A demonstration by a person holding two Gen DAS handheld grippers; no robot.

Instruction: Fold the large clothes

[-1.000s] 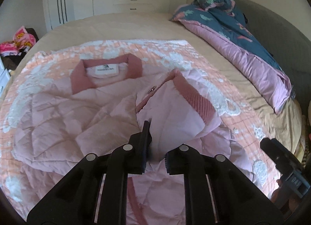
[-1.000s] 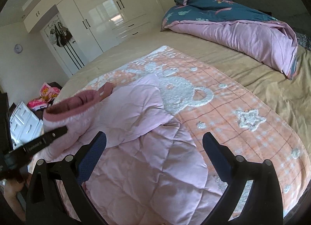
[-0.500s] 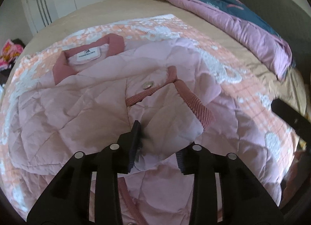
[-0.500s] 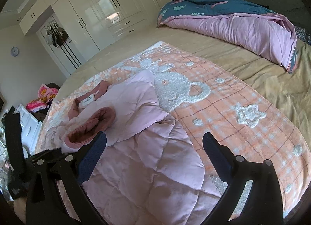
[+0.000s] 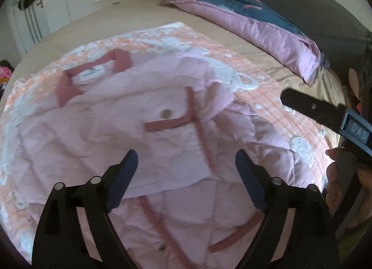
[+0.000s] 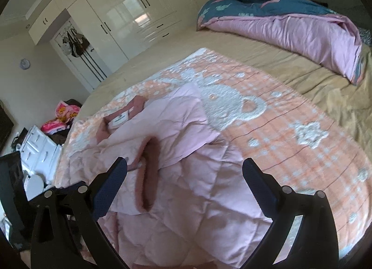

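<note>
We hold both the left gripper and right gripper spread wide, empty, above the pink jacket, its sleeve folded across.

Pink quilted jacket spread on orange blanket, sleeve (dark pink cuff) folded across body. Right gripper held above, jaws wide apart.
</note>
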